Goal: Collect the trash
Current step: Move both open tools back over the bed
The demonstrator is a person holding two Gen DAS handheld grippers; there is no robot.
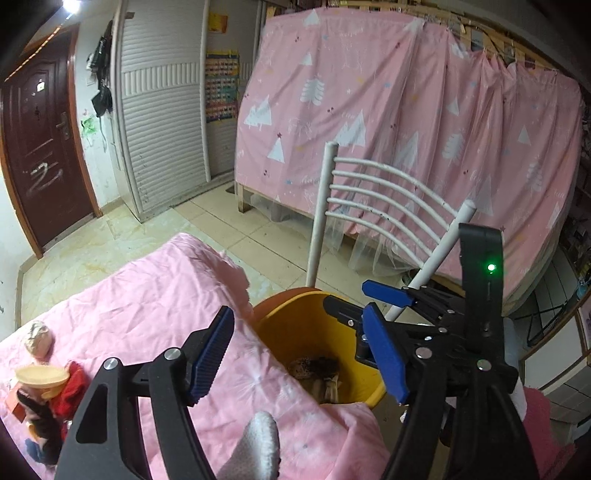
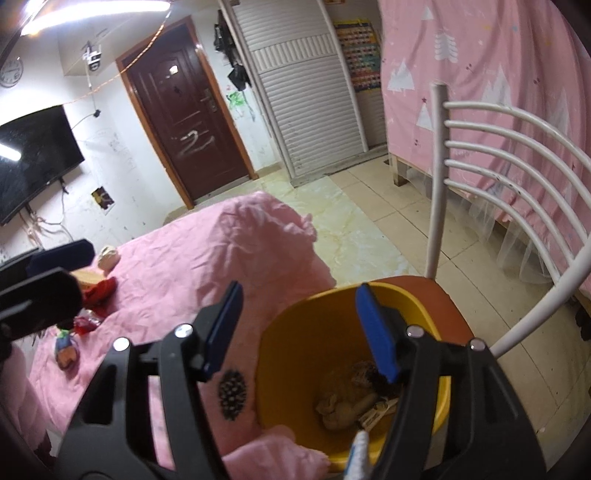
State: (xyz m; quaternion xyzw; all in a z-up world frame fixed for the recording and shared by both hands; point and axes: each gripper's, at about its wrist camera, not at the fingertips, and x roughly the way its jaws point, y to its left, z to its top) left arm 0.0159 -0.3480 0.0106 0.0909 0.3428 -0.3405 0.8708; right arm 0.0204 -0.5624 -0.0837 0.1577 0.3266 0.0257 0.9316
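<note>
Bright ceiling lamp (image 2: 92,14) glares white at top left; fisheye bends the room's edges into dark corners; nearby cloth blurs slightly.

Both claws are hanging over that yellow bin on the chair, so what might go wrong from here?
1. The yellow plastic bin stands on the orange chair seat, near its edge; a knock from the open right gripper might tip it.
2. The left gripper, also open and empty, hangs close beside the right; they might collide.
3. The rumpled pink bedsheet crowds the rim and might snag.

The trash (image 2: 347,402) inside the yellow bin (image 2: 295,339) is too jumbled to identify, partly hidden by a finger.
</note>
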